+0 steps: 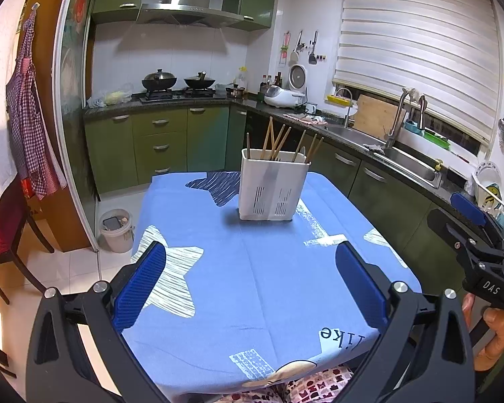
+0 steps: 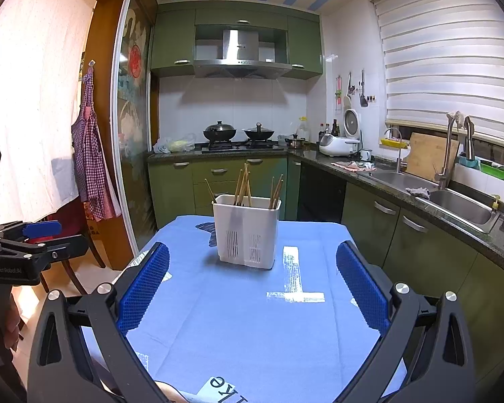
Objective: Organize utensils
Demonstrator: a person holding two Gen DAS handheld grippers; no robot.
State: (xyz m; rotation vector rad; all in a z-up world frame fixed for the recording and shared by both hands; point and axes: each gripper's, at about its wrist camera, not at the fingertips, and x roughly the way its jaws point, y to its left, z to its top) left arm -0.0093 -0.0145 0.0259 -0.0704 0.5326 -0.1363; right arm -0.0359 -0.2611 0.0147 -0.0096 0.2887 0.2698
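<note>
My left claw (image 1: 250,280) and my right claw (image 2: 252,283) both hang with blue fingers spread wide, holding nothing, low in their frames over the blue star-print worktop (image 1: 268,285). At mid-frame a white slotted utensil holder (image 1: 272,184) stands upright on it, with wooden chopsticks (image 1: 279,141) leaning inside, well apart from both claws.

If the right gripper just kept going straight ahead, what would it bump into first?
Probably the white utensil holder with chopsticks, standing on the blue tablecloth almost dead ahead of the open right gripper; depth is unclear.
</note>
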